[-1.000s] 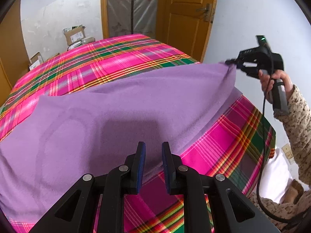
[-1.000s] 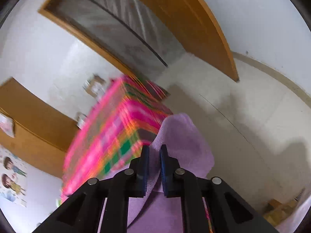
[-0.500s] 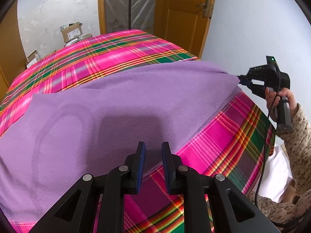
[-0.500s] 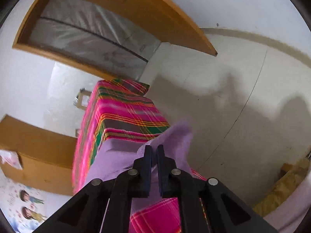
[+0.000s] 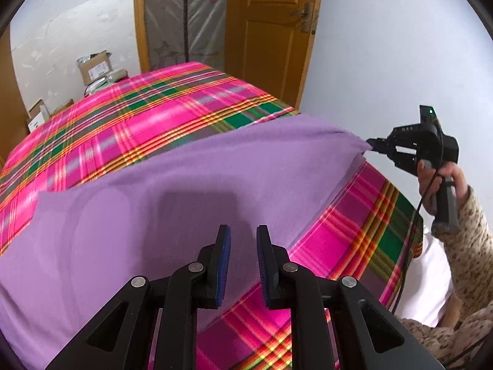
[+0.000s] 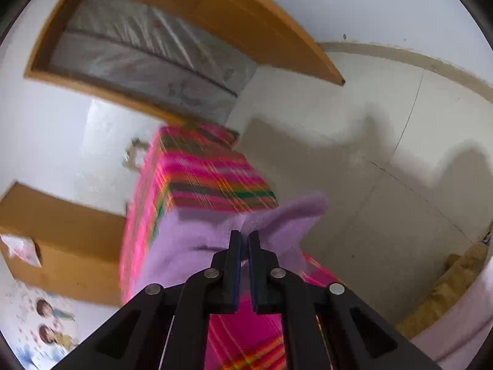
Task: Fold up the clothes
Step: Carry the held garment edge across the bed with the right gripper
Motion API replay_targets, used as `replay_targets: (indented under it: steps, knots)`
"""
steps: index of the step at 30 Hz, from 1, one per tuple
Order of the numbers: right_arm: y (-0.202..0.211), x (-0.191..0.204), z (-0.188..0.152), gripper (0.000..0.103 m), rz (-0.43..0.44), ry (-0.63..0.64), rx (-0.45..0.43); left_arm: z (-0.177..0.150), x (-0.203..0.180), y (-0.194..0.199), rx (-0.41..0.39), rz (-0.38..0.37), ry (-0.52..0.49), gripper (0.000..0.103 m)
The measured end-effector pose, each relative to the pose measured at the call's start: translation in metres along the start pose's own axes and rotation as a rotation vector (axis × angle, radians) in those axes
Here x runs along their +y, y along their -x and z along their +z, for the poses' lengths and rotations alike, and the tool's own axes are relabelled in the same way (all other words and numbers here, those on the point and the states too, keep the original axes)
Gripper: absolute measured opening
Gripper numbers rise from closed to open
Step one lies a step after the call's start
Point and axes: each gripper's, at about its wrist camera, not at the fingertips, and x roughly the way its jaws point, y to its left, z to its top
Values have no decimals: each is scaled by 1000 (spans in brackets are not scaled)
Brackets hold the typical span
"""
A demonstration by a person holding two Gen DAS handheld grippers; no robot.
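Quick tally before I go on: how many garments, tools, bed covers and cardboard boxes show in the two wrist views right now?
Purple garments: 1, the purple cloth, one corner pinched by the right tool
Tools: 2, the right one and the left tool, open above the cloth
Plaid bed covers: 1, the plaid cover
Cardboard boxes: 3, a larger box and two small boxes by the wall
Total: 7

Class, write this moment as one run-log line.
left gripper: open, over purple garment | right gripper: shut on its corner | plaid bed cover beneath

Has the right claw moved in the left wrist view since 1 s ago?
Yes. The right claw has dropped lower and further right against the door, still pinching the purple cloth.
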Motion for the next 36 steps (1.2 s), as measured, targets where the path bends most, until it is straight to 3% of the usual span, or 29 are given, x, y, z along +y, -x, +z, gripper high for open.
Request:
replay_targets:
  steps: [4,7,14,21,23,27,34,36]
  knots:
    - [-3,-8,1,4,-54,-29,27,1,-1,-6,9,-23,0,19]
    - [13,-16,2,0,-83,-35,-77,0,1,-8,17,-34,5,19]
    - [28,-4,8,3,7,-5,-109,9,1,-14,16,-62,-10,19]
    - [-2,41,30,43,104,177,-8,11,2,-23,27,-83,-6,19]
    - [-16,54,32,47,108,249,31,11,4,-25,33,-84,-1,19]
    - [-45,66,31,51,121,369,122,12,7,-30,48,-85,6,19]
    - [-63,71,23,53,160,451,198,13,9,-35,62,-93,17,24]
    - [-60,72,20,40,169,472,191,13,10,-37,66,-92,20,24]
